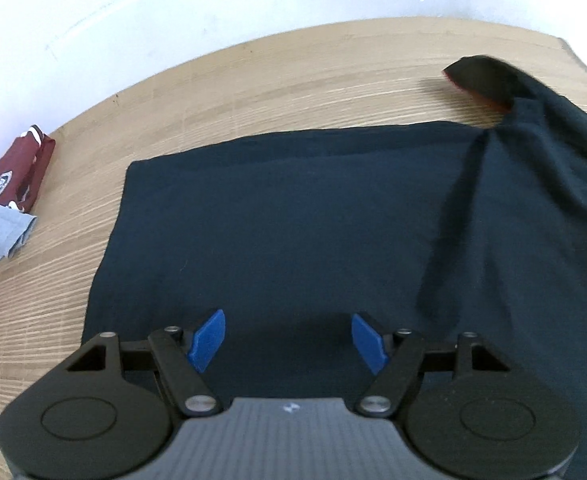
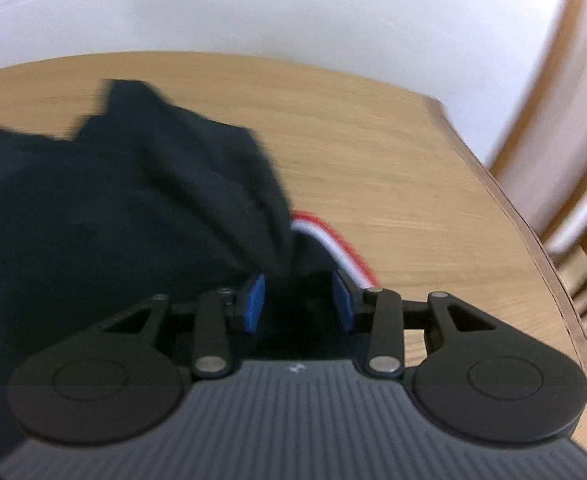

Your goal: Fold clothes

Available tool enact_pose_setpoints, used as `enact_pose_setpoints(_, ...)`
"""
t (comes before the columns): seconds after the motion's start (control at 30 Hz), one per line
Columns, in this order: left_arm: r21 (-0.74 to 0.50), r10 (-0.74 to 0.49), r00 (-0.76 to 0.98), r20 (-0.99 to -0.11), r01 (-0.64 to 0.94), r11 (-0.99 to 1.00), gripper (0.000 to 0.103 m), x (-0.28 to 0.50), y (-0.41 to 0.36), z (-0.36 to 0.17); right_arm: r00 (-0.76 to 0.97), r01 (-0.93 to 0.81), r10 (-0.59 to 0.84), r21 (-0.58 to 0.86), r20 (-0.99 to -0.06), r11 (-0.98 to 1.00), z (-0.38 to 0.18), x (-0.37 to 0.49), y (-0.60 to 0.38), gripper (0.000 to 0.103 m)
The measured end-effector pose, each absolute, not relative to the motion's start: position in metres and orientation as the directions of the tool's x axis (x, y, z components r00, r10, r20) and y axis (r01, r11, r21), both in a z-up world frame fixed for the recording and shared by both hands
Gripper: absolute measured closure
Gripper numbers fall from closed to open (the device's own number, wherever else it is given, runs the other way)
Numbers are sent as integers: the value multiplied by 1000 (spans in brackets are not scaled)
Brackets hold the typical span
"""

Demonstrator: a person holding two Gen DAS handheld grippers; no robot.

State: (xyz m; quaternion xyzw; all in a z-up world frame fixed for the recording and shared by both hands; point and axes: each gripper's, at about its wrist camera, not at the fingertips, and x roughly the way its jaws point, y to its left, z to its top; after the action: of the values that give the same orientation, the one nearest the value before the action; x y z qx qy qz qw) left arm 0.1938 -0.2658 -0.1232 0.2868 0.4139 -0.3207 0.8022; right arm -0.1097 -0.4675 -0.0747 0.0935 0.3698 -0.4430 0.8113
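Note:
A dark navy garment [image 1: 293,216] lies spread flat on the wooden table [image 1: 253,80]. My left gripper [image 1: 289,340] hovers low over its near edge, blue pads [image 1: 209,340] wide apart and nothing between them. The garment's right side rises in a fold toward a lifted cuff with a red edge [image 1: 481,80]. In the right wrist view my right gripper [image 2: 299,304] is shut on a bunch of the same dark fabric [image 2: 173,184], which is pulled up off the table [image 2: 393,152]. A red and white striped trim [image 2: 333,244] curls out beside the right pad. This view is motion-blurred.
A folded maroon garment [image 1: 21,168] and a grey cloth [image 1: 1,232] lie at the table's far left. A white wall [image 1: 173,20] runs behind the table. The table's right edge [image 2: 533,240] is close, with a wooden frame [image 2: 553,60] and slats beyond it.

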Motion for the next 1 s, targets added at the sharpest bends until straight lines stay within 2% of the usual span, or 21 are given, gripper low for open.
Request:
enact_pose_setpoints(0.17, 195, -262, 456, -851, 736, 649, 27, 208, -276, -128, 476, 796, -535, 83, -698, 600, -67, -137, -492, 58)
enact_pose_setpoints(0.27, 203, -255, 466, -848, 728, 655, 24, 212, -280, -130, 544, 766, -509, 147, -667, 626, -62, -134, -499, 54)
enact_pose_setpoints(0.33, 204, -254, 469, -846, 725, 658, 23, 212, -277, -128, 527, 777, -531, 124, -664, 617, -63, -124, -505, 54)
enact_pose_setpoints(0.43, 232, -257, 490, -833, 731, 642, 22, 208, -276, -130, 504, 817, -676, 42, -537, 576, -43, -122, -488, 54)
enact_pose_setpoints(0.5, 247, -256, 499, -828, 734, 633, 22, 206, -278, -130, 558, 783, -649, 69, -517, 618, -36, -119, -482, 52)
enact_pose_setpoints(0.6, 258, -248, 503, -828, 734, 628, 22, 206, -280, -130, 605, 706, -527, 95, -596, 702, -47, -99, -487, 58)
enact_pose_setpoints(0.67, 257, -248, 503, -828, 733, 630, 22, 207, -279, -130, 576, 694, -524, 36, -627, 719, -58, -84, -489, 60)
enact_pose_setpoints(0.87, 246, -251, 500, -829, 728, 640, 22, 206, -278, -129, 531, 685, -477, 24, -701, 728, -78, -66, -500, 60)
enact_pose_setpoints(1.0, 252, -251, 507, -825, 726, 640, 21, 205, -279, -129, 534, 650, -475, -19, -699, 760, -78, -66, -496, 58)
